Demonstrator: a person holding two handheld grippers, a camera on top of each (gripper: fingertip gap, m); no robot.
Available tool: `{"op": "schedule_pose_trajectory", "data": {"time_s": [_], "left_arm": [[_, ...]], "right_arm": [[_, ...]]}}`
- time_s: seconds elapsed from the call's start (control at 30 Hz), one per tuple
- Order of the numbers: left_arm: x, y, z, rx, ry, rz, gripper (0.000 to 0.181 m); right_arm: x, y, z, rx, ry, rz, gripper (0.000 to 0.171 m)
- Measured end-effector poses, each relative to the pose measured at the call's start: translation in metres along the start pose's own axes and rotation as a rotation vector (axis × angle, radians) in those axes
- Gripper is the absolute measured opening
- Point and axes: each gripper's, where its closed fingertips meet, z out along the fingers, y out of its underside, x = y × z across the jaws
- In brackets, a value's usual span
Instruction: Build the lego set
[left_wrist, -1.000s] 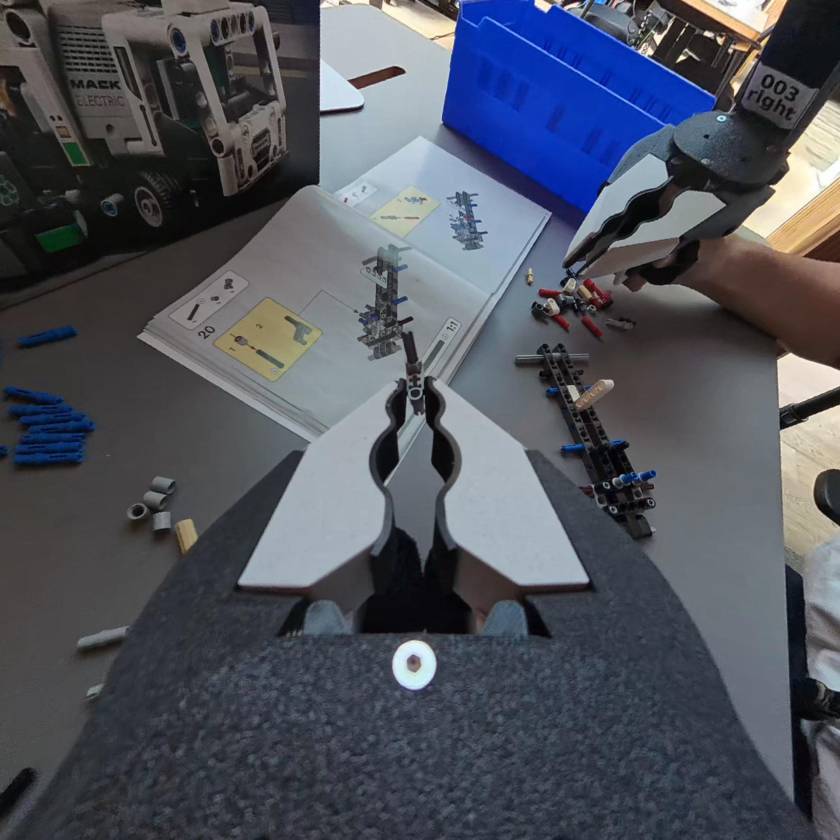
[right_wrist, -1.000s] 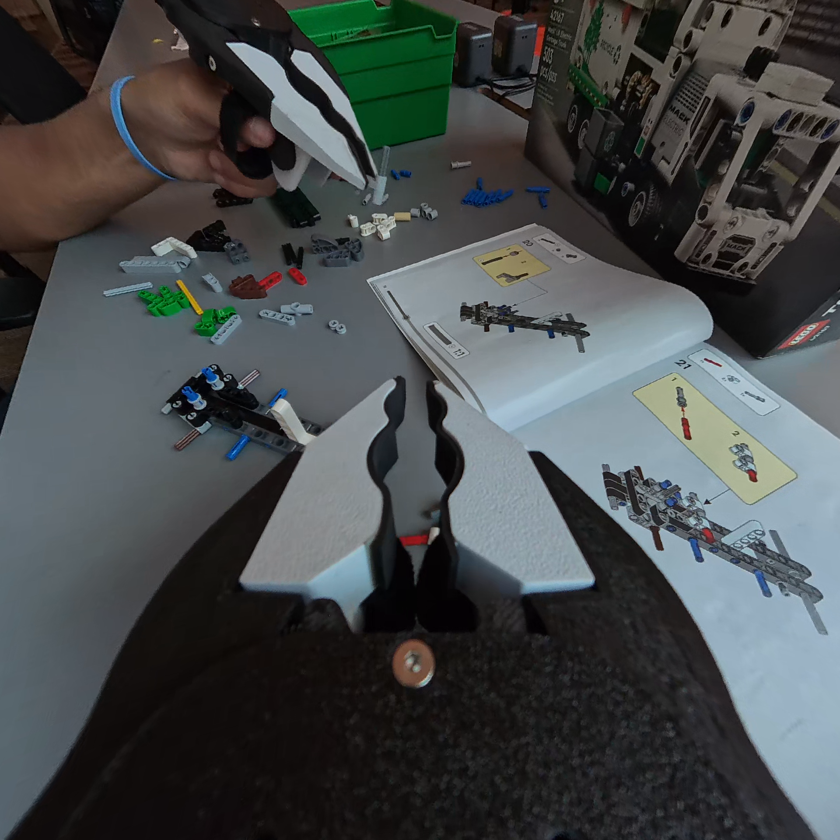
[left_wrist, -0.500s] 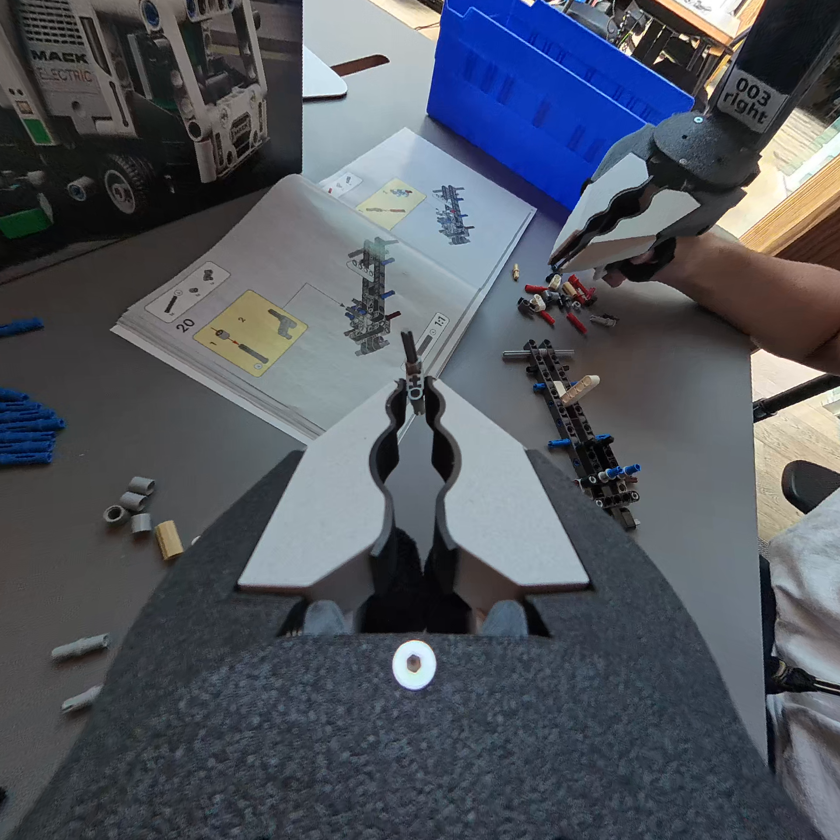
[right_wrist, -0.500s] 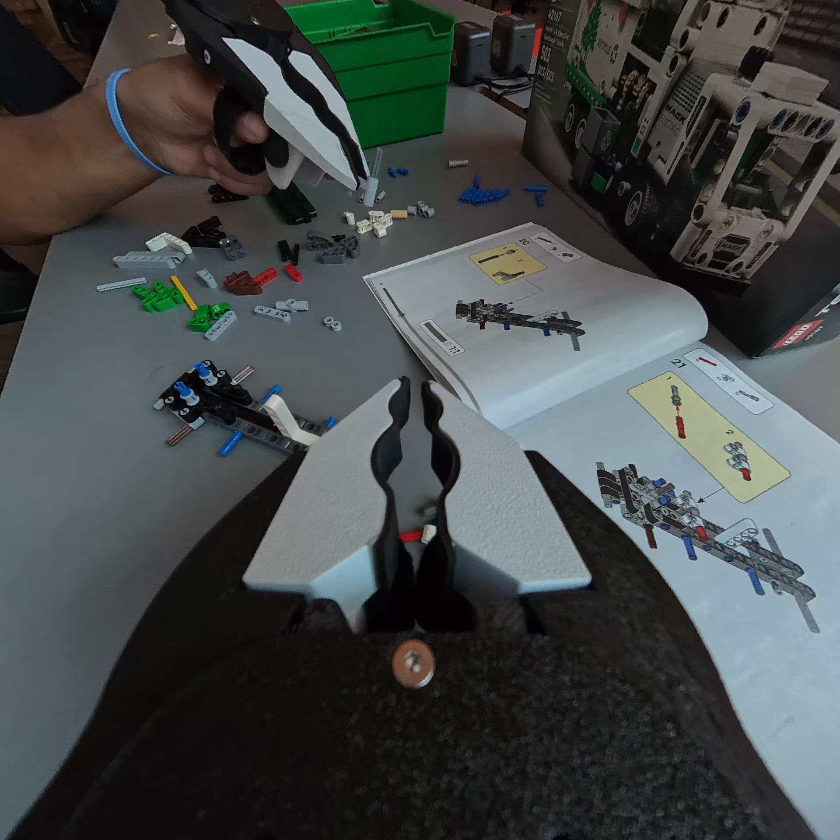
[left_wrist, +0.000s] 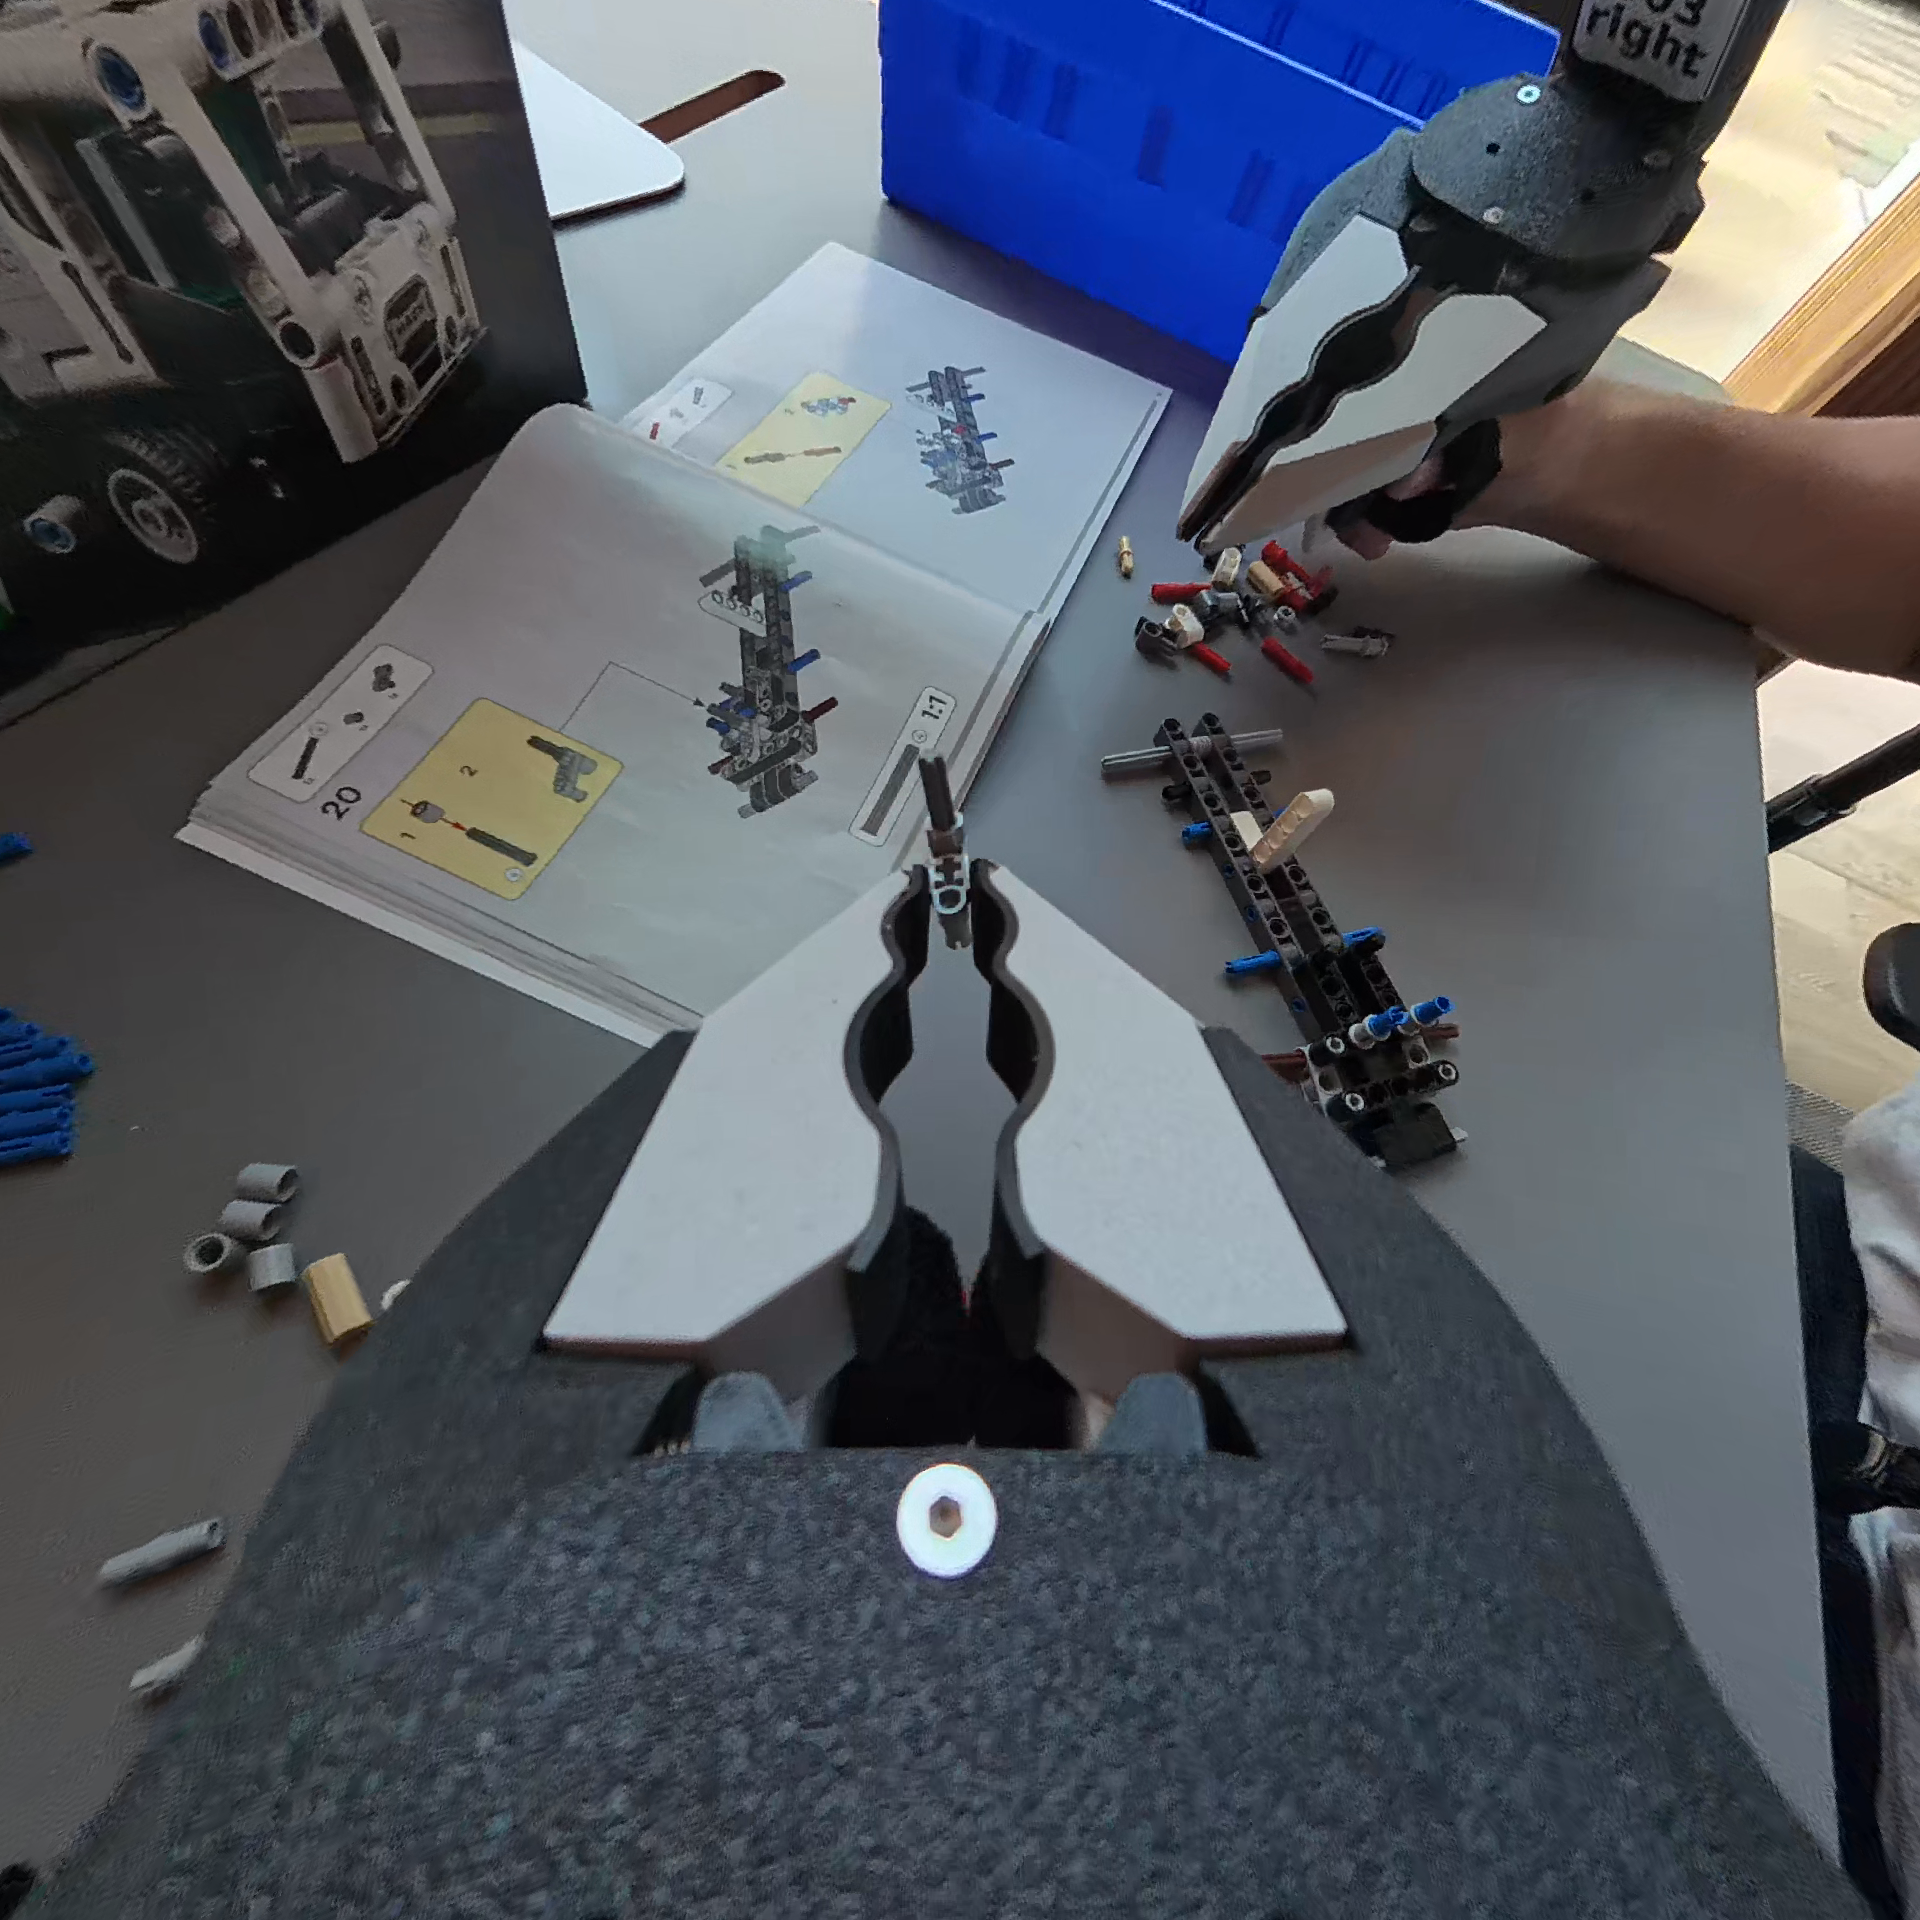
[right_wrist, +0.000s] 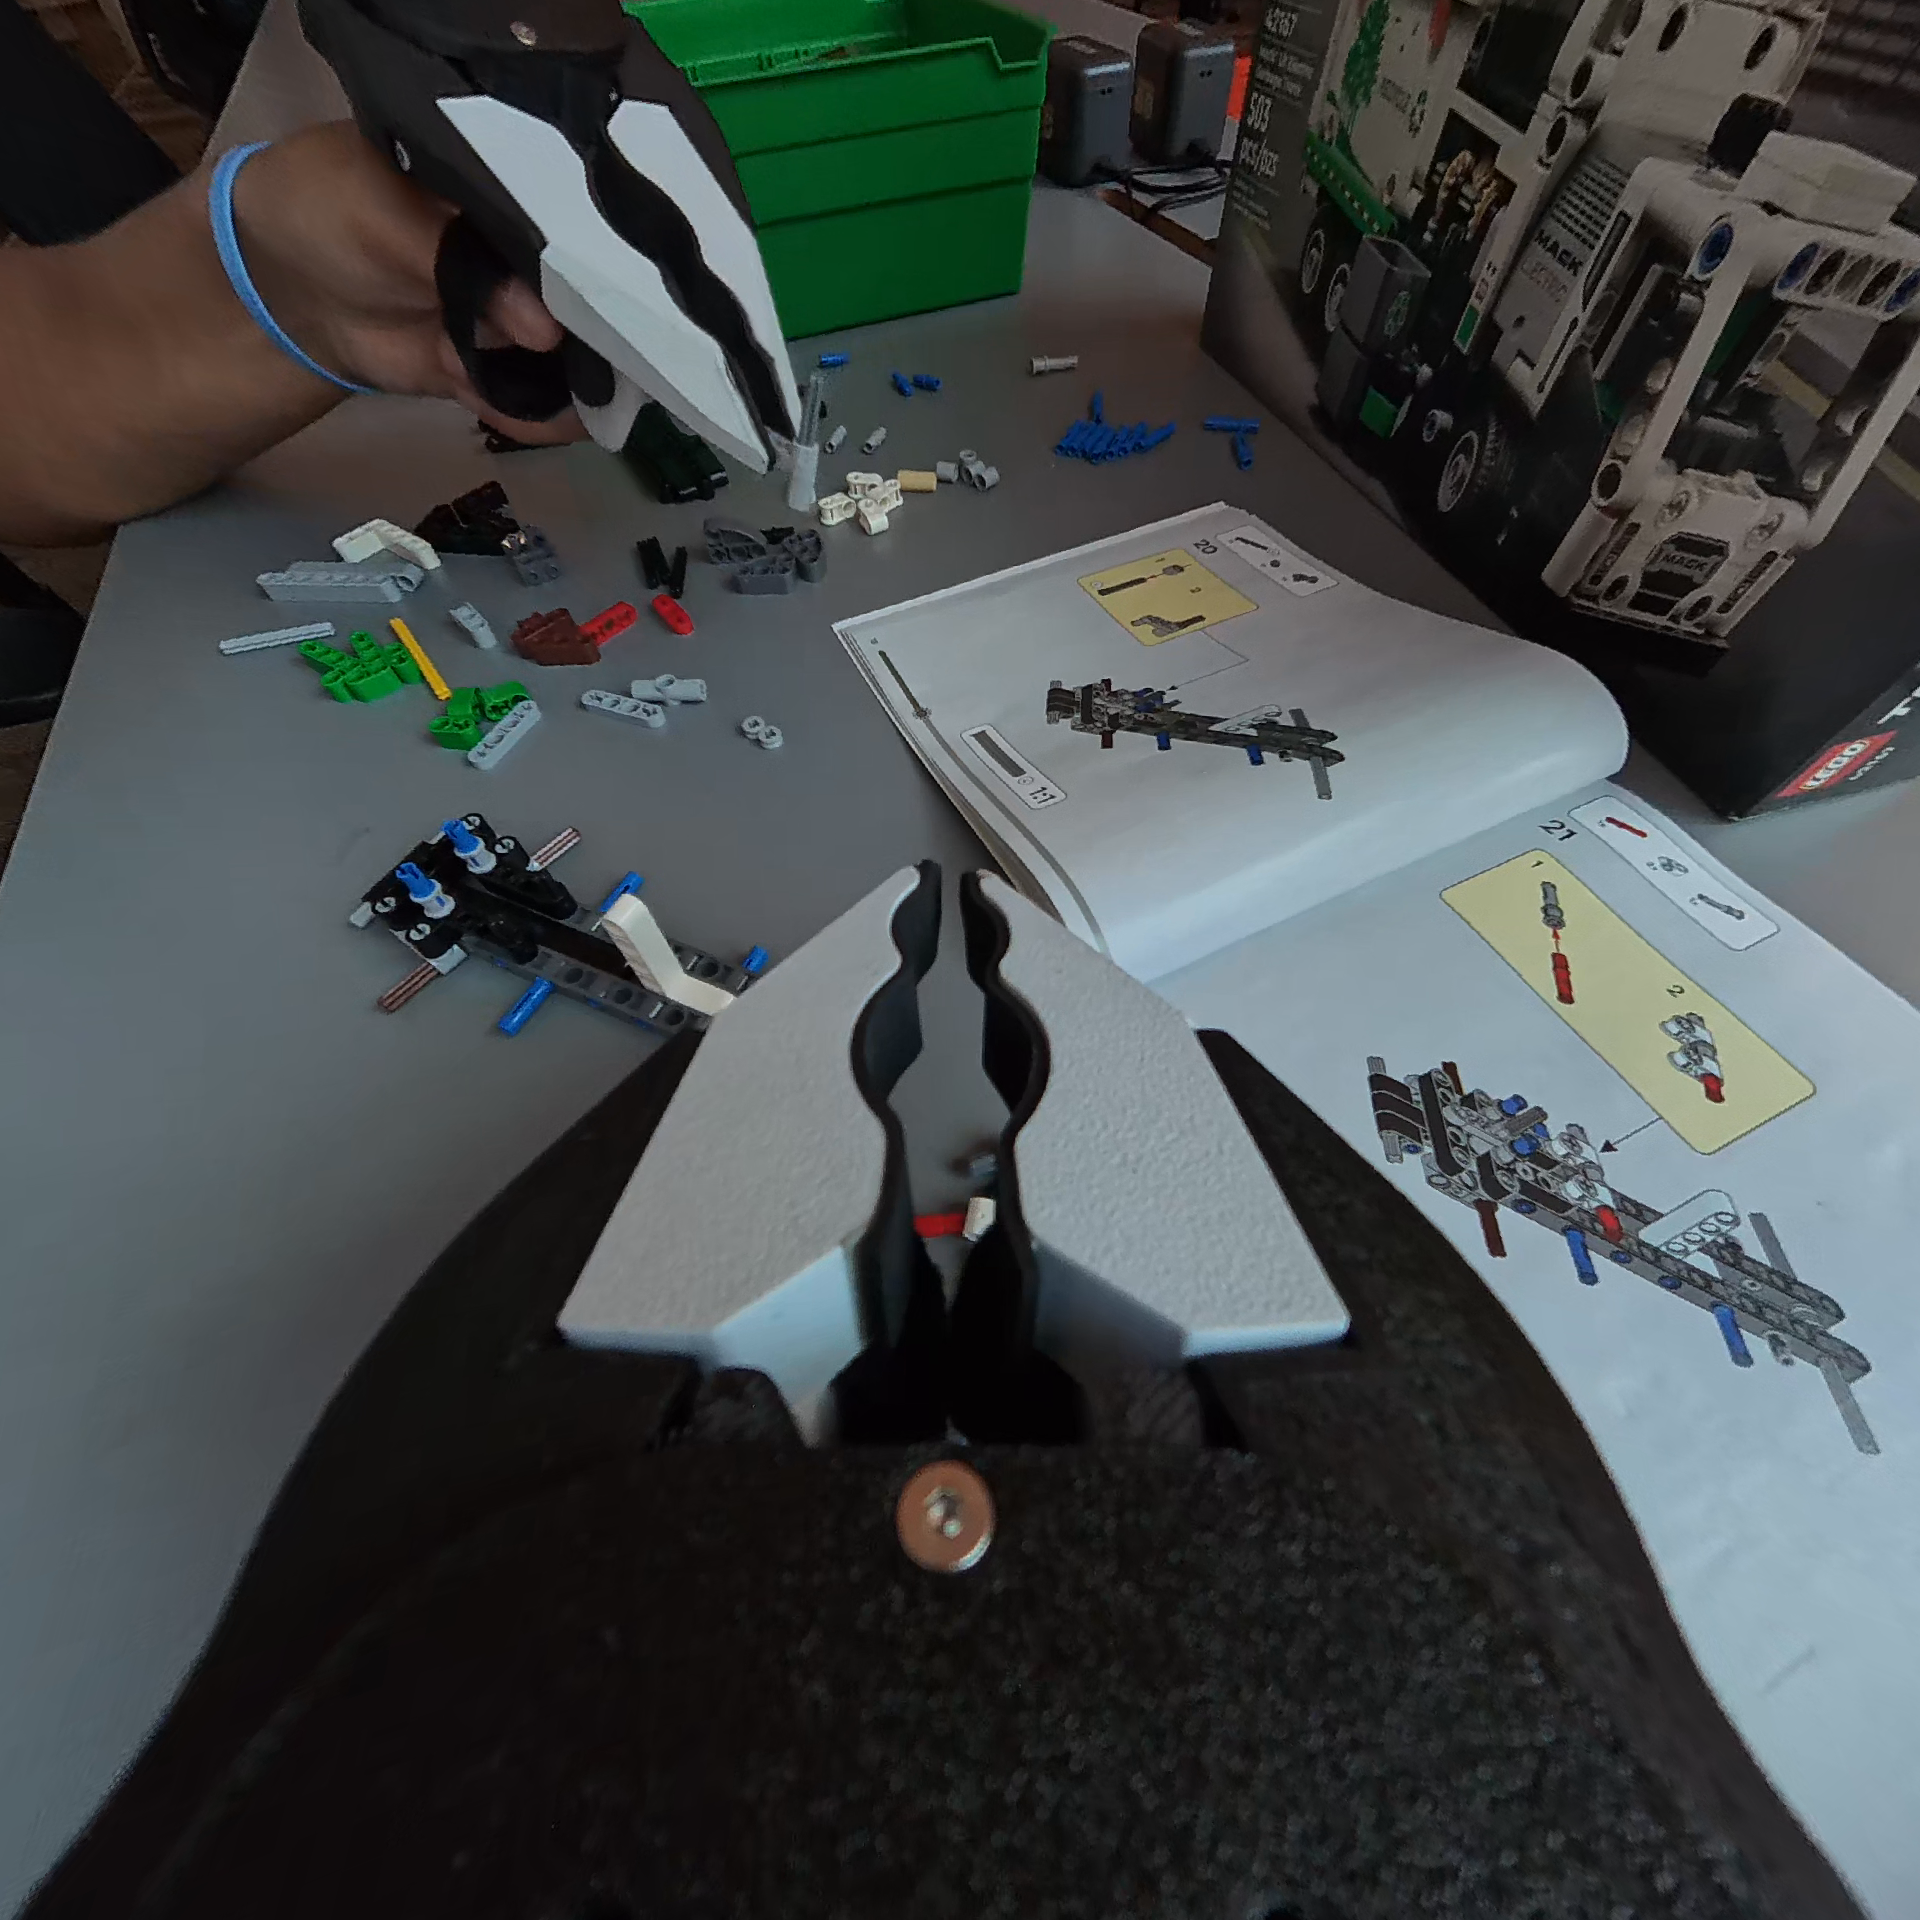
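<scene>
Chassis (left_wrist: 1304, 940), the long black beam assembly, lay flat on the table (left_wrist: 1558, 831) near its right edge, its long axis running from the person's side toward the far blue bin (left_wrist: 1091, 156), with a white angled piece (left_wrist: 1288, 826) on top and blue pins sticking out sideways. In the right wrist view its far end was cut off behind the right gripper (right_wrist: 951, 883). That gripper's tips stood nearly together with only a thin slit between them; nothing could be seen clamped there, and it hung just above a small pile of red and tan parts (left_wrist: 1236, 613). The left gripper (left_wrist: 951, 894) was clamped on a small grey connector (left_wrist: 948, 883) with a dark axle (left_wrist: 935, 790) pointing away, forward and slightly up, over the near edge of the open manual (left_wrist: 644, 644). What the connector's lower end looked like was hidden between the fingers. Since a second before, the left gripper had drifted rightward, so the blue pins (left_wrist: 36, 1081) slid to the left frame edge, and the right gripper had closed a little tighter.
</scene>
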Motion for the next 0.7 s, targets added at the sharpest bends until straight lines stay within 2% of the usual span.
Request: {"op": "schedule_pose_trajectory", "data": {"time_s": [0.17,0.7], "left_arm": [[0.0019,0.0009,0.0009,-0.016,-0.033,0.073,0.006],[0.0053,-0.0004,0.0019,-0.006,-0.025,0.085,0.006]], "right_arm": [[0.0006,0.0011,0.0002,-0.004,0.004,-0.008,0.0],[0.0001,0.0019,0.0002,-0.009,0.004,-0.015,0.0]]}}
